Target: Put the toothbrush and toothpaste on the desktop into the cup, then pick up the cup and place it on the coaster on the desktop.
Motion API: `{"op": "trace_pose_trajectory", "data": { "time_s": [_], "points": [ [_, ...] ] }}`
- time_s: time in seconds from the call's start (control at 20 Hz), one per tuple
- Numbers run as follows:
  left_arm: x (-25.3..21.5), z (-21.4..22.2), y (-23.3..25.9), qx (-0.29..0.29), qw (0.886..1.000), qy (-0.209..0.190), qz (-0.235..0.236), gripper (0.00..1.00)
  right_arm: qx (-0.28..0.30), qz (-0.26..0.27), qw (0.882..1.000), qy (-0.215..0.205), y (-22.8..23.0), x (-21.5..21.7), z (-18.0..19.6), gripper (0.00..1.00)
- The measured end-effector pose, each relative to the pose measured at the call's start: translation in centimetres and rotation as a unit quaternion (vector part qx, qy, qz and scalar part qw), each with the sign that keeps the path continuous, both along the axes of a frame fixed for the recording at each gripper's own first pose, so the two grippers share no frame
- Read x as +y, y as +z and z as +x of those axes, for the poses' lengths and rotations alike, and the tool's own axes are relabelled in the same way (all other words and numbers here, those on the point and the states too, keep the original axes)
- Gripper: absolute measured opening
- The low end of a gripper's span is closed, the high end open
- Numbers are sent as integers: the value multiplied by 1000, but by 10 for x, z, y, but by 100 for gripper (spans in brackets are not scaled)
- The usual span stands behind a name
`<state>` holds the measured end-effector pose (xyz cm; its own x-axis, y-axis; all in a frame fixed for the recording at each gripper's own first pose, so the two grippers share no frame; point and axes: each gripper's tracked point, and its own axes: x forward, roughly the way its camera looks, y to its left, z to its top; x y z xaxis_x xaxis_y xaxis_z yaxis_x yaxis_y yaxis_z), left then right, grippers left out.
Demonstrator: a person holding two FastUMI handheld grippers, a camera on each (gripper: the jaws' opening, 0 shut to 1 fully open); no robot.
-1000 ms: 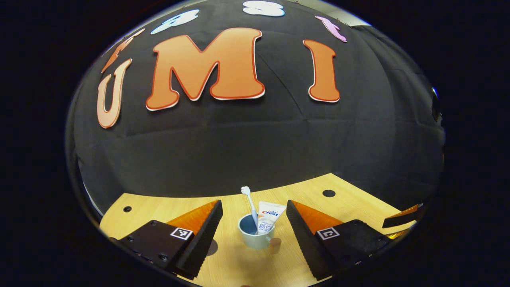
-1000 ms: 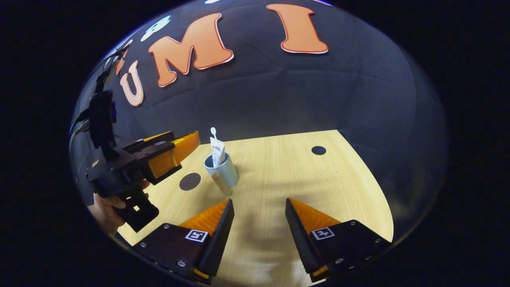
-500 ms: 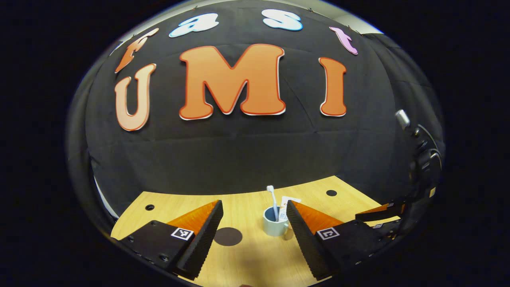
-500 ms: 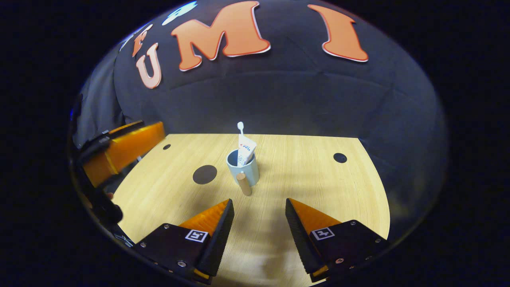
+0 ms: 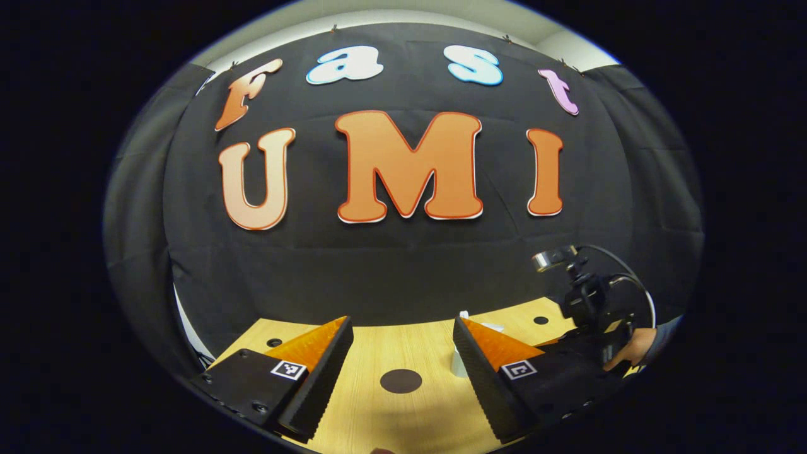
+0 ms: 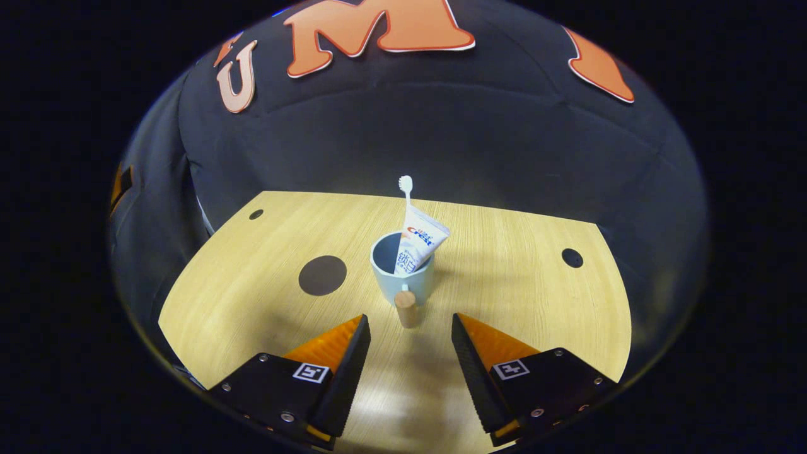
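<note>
In the right gripper view the pale blue cup (image 6: 403, 268) stands upright on the wooden desk (image 6: 517, 290), its wooden handle (image 6: 406, 308) turned toward the camera. The toothpaste (image 6: 417, 247) leans inside it against the rim, and the toothbrush (image 6: 406, 189) rises behind it, head up. The dark round coaster (image 6: 322, 275) lies flat to the cup's left, near but apart. The right claw (image 6: 410, 331) hangs wide open and empty just short of the handle. In the left gripper view the left claw (image 5: 401, 334) is likewise spread wide, holding nothing, with the coaster (image 5: 401, 381) between its fingers; a pale shape beside its right finger is probably the cup (image 5: 459, 362), mostly hidden.
</note>
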<state>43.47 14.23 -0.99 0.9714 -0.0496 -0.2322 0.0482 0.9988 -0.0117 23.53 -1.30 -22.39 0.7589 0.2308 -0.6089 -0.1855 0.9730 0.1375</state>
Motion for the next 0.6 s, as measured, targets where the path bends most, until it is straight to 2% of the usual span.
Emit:
{"op": "trace_pose_trajectory", "data": {
  "time_s": [0.45, 0.5, 0.55, 0.6],
  "points": [
    [50, 11, -27, 25, 999, 32, 27, 96, 100, -4, 995, -31, -69, 19, 48, 79],
    [56, 13, -30, 29, 999, 34, 29, 96, 103, -4, 994, -34, -72, 20, 52, 75],
    [60, 15, -33, 33, 999, 33, 28, 96, 106, -6, 994, -35, -73, 21, 57, 67],
    [61, 17, -39, 40, 998, 32, 28, 96, 112, -5, 993, -34, -77, 24, 59, 66]
  ]
}}
